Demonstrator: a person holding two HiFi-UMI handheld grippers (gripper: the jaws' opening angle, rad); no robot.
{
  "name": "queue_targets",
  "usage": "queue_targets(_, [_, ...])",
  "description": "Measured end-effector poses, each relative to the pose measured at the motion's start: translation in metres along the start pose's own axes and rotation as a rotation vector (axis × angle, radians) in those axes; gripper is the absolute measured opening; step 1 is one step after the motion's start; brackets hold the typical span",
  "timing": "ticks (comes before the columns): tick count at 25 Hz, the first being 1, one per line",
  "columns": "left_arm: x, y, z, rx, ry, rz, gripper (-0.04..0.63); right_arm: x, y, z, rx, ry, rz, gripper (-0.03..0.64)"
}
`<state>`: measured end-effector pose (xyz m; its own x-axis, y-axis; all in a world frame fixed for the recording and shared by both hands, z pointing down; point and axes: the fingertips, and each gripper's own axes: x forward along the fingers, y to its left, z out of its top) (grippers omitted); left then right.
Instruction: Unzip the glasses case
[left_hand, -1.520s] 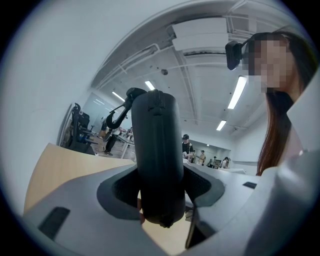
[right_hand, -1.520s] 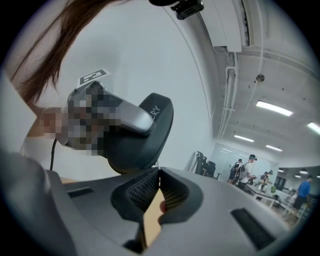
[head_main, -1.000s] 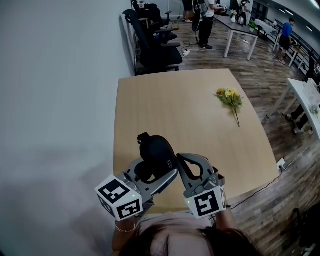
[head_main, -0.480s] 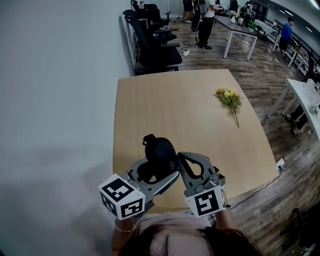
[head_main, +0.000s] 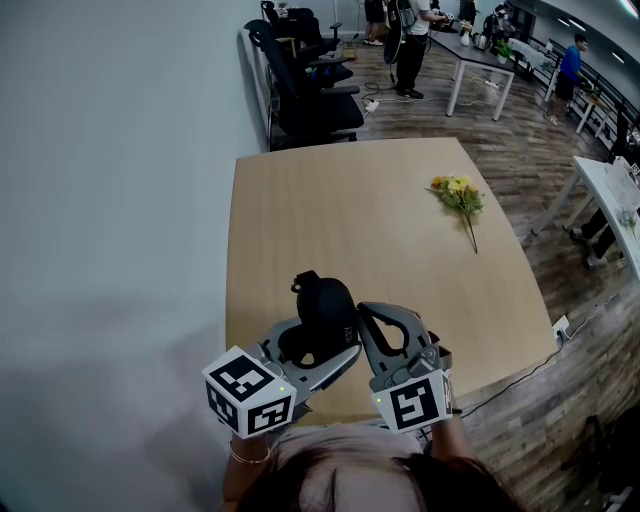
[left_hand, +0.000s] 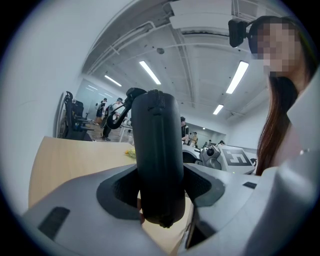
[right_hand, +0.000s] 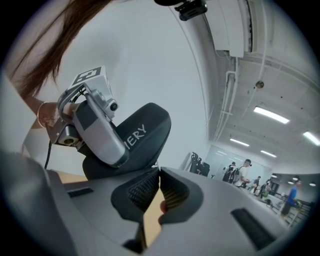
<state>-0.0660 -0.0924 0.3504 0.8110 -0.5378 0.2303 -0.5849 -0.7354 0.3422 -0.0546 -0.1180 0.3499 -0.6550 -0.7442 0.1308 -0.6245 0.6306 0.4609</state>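
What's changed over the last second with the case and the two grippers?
The left gripper, clamped on the glasses case, shifted it slightly rightward in the head view, toward the right gripper. Nothing was taken or released. The right gripper, flowers and table stayed put.

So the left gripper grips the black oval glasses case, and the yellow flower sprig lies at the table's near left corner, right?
No: the left gripper grips the black oval glasses case, but the yellow flower sprig lies toward the wooden table's far right, per the head view.
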Motion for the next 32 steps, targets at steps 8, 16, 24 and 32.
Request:
queue_targets(8, [0.005, -0.003, -0.013, 0.015, 0.067, -0.001, 0.255, -0.004, -0.002, -0.005, -0.004, 0.006, -0.005, 0.015])
queue_targets(16, [0.006, 0.000, -0.021, 0.018, 0.123, -0.014, 0.255, 0.001, -0.004, -0.004, -0.007, 0.016, -0.014, 0.015])
queue_targets(24, [0.006, 0.002, -0.033, 0.023, 0.185, -0.020, 0.255, 0.003, -0.005, -0.006, -0.013, 0.027, -0.018, 0.015])
queue_targets(32, [0.008, 0.002, -0.042, 0.031, 0.232, -0.022, 0.255, 0.003, -0.006, -0.010, -0.015, 0.035, -0.018, 0.015])
